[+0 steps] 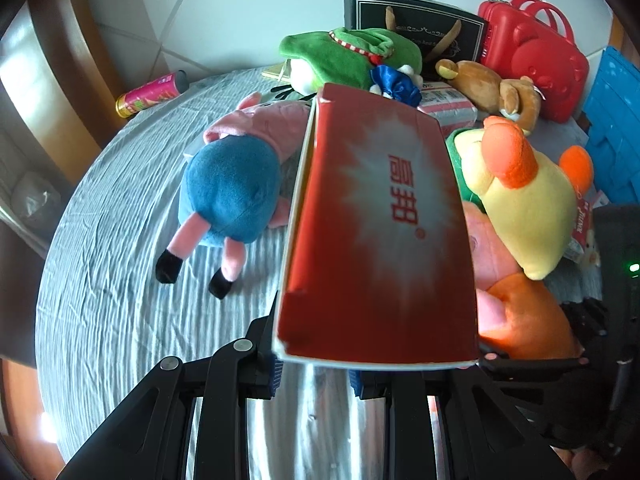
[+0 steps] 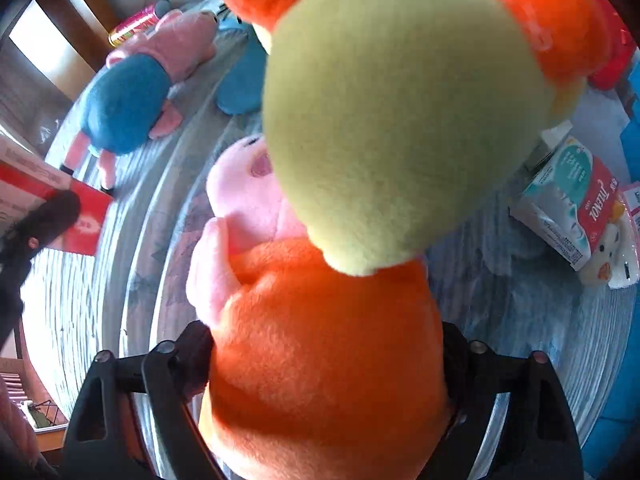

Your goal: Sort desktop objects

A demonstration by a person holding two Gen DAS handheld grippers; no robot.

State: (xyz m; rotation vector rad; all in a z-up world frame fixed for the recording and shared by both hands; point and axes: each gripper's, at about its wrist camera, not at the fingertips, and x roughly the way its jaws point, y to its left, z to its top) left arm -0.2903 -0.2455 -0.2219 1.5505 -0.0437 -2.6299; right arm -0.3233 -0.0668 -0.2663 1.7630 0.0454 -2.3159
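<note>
Left wrist view: left gripper point(image 1: 316, 376) clamped on red box point(image 1: 380, 232), lifted above the grey cloth point(image 1: 120, 280); open cloth to the left, blue-bodied pig plush point(image 1: 228, 188) just beside, yellow plush point(image 1: 524, 204) crowding the right.

Right wrist view: right gripper point(image 2: 328, 364) closed around orange-bodied pig plush point(image 2: 320, 340), pink-headed, yellow plush point(image 2: 392, 120) touching above; medicine carton point(image 2: 568, 208) lying right.

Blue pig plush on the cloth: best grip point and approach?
Grip the blue pig plush across its round blue body, coming from above. It lies flat on the striped cloth, torso widest and soft; legs are thin and floppy. Both grippers look occupied: left on the red box, right on the orange pig plush.
</note>
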